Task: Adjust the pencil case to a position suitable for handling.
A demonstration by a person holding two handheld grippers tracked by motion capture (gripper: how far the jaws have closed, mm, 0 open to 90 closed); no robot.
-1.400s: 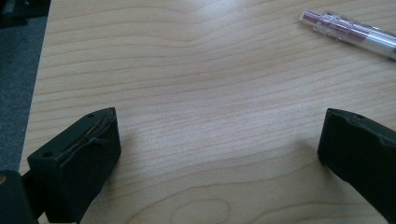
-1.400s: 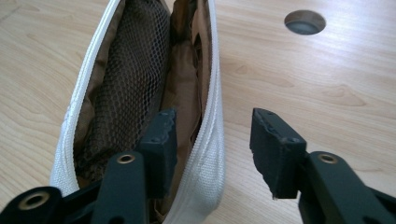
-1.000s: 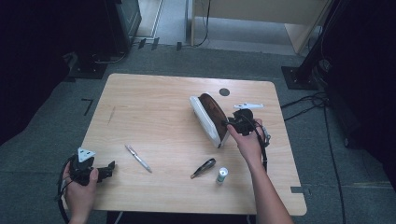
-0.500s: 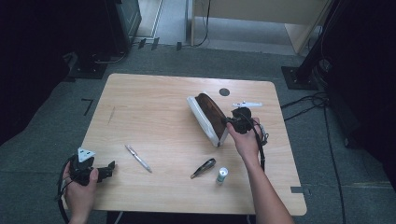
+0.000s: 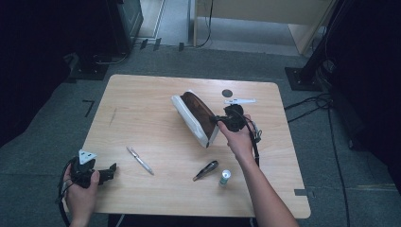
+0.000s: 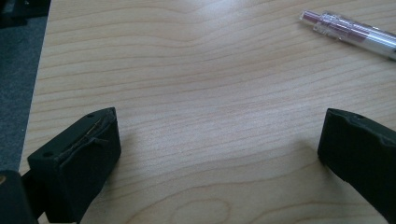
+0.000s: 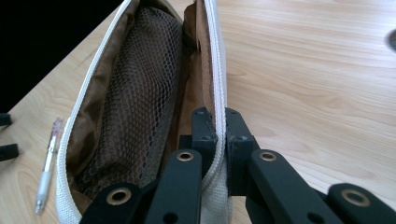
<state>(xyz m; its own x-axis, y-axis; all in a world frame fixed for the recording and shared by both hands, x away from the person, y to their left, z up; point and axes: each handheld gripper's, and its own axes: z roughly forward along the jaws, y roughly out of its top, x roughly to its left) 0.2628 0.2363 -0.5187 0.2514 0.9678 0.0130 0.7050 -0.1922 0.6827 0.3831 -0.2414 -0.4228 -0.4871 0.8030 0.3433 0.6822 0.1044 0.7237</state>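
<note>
Wood table (image 5: 142, 118): pale grain, rounded corners, the biggest thing I have to work on; it stands on grey carpet, with dark stands and cables at the edges of the room.
Pencil case (image 5: 196, 116): white shell, brown lining and mesh pocket, unzipped, right of the table's centre; I judge it is tipped on its side so the mouth stays open for loading.
Right gripper (image 5: 226, 121): clenched on the case's white zip edge (image 7: 215, 140), jaws pinching it from both sides; I reckon this grip keeps the mouth steady.
Left gripper (image 5: 111, 171): released, jaws standing wide with bare wood between them, resting at the near left corner, just short of the pen.
Clear pen (image 5: 140, 160): lies apart from the case, near the left gripper; in the left gripper view it sits at upper right (image 6: 350, 33).
Dark pen (image 5: 205, 170): near front edge, below the case.
White strip (image 5: 239, 100): beyond my right hand.
Small tube (image 5: 224, 177): just beside the dark pen.
Dark disc (image 5: 227, 93): near the far edge.
</note>
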